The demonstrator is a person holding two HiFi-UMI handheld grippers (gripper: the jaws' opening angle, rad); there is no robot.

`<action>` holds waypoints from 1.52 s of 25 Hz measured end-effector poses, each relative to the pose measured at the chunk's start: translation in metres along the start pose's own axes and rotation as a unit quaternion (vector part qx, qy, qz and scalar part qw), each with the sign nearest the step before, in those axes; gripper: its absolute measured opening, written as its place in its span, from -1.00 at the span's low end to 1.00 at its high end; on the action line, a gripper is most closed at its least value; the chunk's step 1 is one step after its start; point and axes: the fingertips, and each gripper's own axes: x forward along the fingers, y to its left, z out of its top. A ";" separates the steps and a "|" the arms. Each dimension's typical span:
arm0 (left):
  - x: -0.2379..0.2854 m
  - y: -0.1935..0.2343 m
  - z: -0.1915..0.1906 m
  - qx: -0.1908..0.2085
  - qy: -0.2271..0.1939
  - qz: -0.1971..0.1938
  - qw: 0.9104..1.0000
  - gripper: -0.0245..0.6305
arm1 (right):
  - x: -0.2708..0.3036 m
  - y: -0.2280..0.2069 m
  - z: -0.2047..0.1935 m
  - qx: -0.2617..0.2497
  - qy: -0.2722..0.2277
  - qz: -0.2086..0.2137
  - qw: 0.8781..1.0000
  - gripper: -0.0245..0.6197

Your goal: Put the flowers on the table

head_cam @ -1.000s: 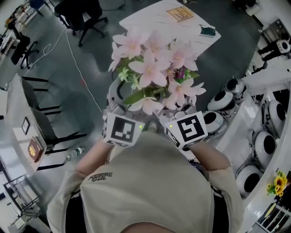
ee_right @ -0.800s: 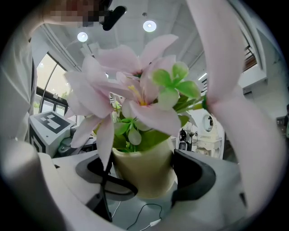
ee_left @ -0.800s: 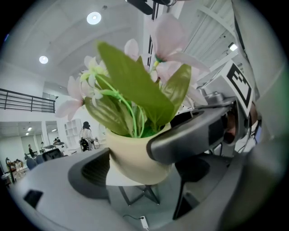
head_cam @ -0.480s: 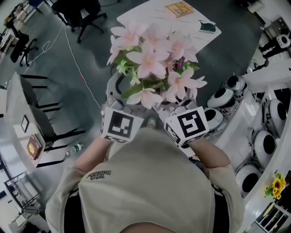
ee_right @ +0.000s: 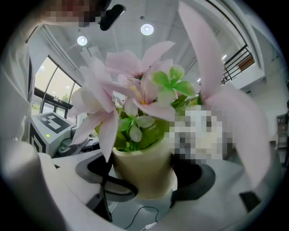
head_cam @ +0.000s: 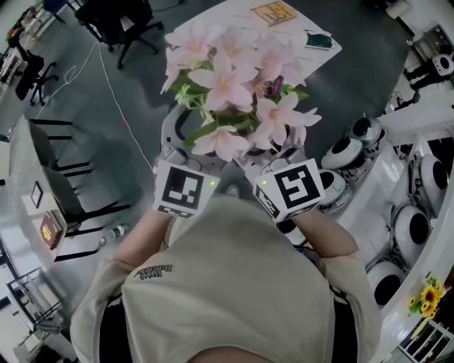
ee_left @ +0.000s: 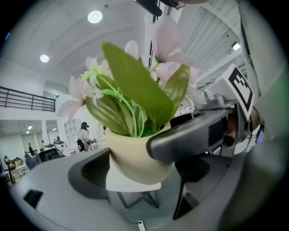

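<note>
A cream pot (ee_left: 133,159) of pink artificial flowers (head_cam: 230,81) with green leaves is carried in front of the person. My left gripper (ee_left: 140,163) and right gripper (ee_right: 146,180) both clamp this pot from opposite sides, each shut on it. In the head view the left gripper (head_cam: 179,152) and right gripper (head_cam: 282,157) sit just below the blooms, which hide the pot and jaw tips. The white table (head_cam: 227,21) lies ahead, beyond the flowers, with a book (head_cam: 272,12) and a dark object (head_cam: 318,40) on it.
Black office chairs (head_cam: 117,18) stand at the upper left, and a white cable (head_cam: 120,99) runs across the grey floor. Round white machines (head_cam: 347,152) line the right side. A shelf unit (head_cam: 39,205) and a bottle (head_cam: 113,232) are at the left.
The flowers and both grippers have shifted slightly up and left in the head view, closer to the white table. The grip on the pot is unchanged.
</note>
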 end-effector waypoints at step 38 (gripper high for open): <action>0.157 0.229 -0.029 -0.013 -0.011 0.000 1.000 0.47 | 0.248 -0.125 0.027 -0.007 -0.011 -0.014 1.000 0.42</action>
